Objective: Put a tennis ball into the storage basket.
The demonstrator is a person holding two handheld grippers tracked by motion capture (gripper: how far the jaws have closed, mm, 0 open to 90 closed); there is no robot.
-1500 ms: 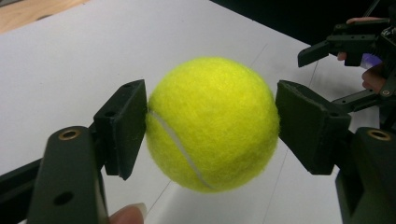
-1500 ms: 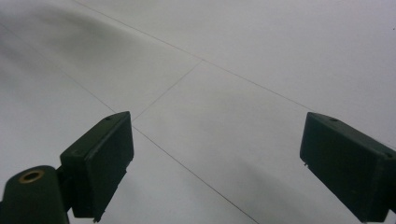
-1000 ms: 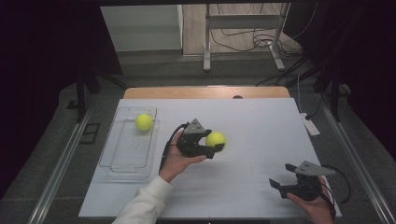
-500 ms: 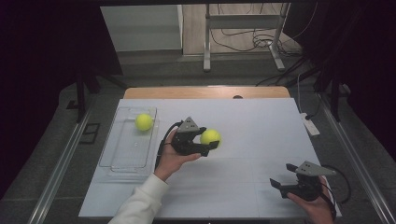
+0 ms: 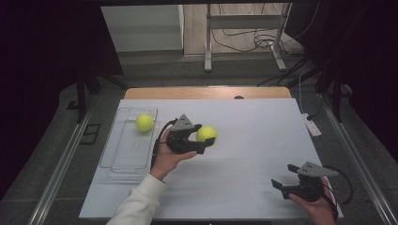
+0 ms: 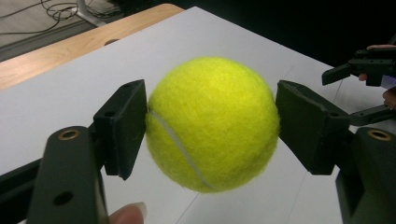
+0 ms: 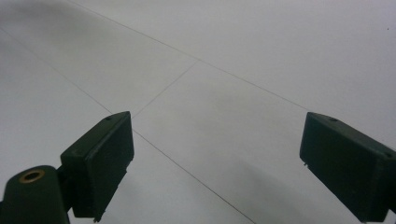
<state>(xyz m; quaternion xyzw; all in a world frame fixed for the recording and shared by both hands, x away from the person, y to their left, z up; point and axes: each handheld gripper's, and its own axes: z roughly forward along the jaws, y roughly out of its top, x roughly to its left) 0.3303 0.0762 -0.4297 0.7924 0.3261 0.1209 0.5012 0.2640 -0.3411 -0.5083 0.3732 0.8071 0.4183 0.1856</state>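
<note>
**Tennis ball held above the white table**

A clear plastic tray (image 5: 126, 154) is seen lying at the left edge of the white table (image 5: 253, 122), and a yellow-green tennis ball (image 5: 144, 122) is seen resting in the tray's far end. Just right of the tray, a second tennis ball (image 5: 206, 134) is held by the left gripper (image 5: 202, 140); in the left gripper view the ball (image 6: 212, 123) is pressed between both pads, clear of the table surface. Well to the right of the tray, at the table's near right corner, the right gripper (image 5: 281, 185) is held in a hand (image 5: 319, 206), its jaws spread wide apart with nothing between them.
</note>
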